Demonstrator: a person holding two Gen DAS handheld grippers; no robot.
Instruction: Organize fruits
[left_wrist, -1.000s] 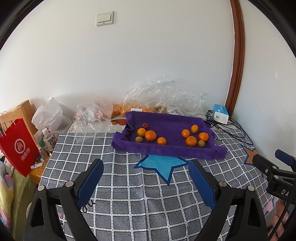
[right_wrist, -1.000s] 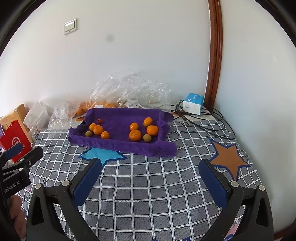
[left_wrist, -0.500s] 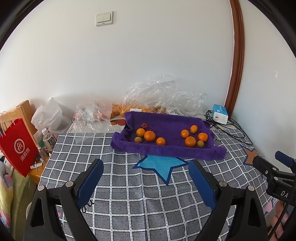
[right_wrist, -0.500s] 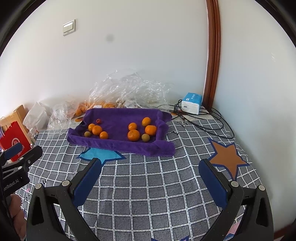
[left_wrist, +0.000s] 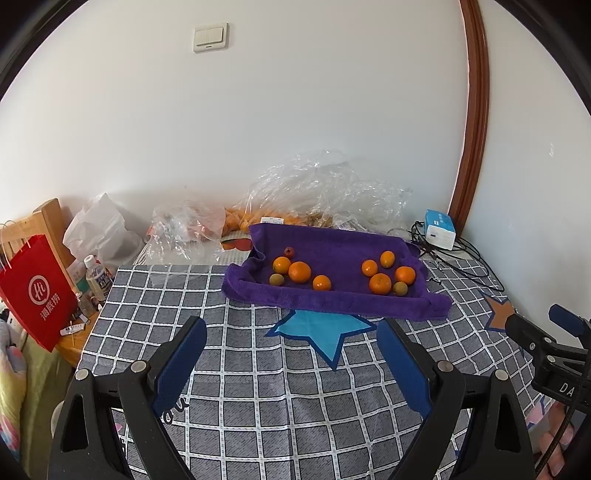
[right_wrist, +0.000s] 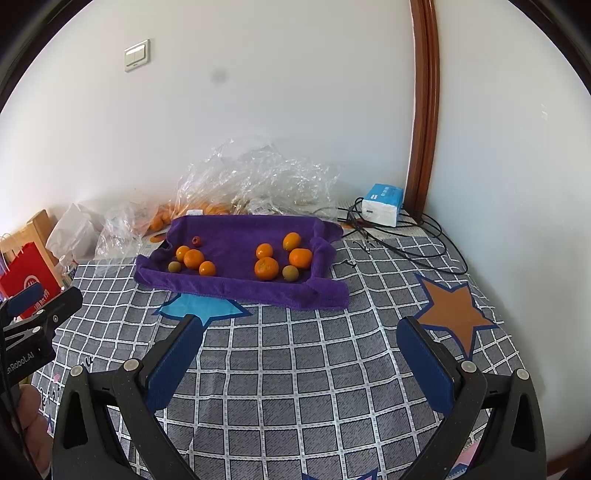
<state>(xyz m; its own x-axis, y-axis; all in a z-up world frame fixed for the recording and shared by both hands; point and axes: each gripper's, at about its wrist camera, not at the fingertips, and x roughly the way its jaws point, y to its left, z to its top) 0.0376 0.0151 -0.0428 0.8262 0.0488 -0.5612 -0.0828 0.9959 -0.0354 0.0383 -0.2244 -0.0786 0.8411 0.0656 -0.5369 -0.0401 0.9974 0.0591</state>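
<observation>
A purple towel (left_wrist: 332, 247) (right_wrist: 236, 236) lies at the back of the checked table with its edges turned up. On it are two clusters of fruit. The left cluster has oranges (left_wrist: 299, 271) (right_wrist: 193, 258), a greenish fruit (left_wrist: 276, 279) and a small red fruit (left_wrist: 289, 252). The right cluster has oranges (left_wrist: 380, 283) (right_wrist: 266, 268) and a greenish fruit (left_wrist: 400, 288) (right_wrist: 290, 273). My left gripper (left_wrist: 290, 328) hangs open and empty over the cloth, well short of the towel. My right gripper (right_wrist: 299, 323) is likewise open and empty, to the right of the left one.
Crumpled clear plastic bags (left_wrist: 325, 192), some holding more oranges, are piled behind the towel. A white and blue box (right_wrist: 382, 205) with black cables sits in the back right corner. A red paper bag (left_wrist: 37, 291) and a bottle (left_wrist: 98, 277) stand off the table's left edge.
</observation>
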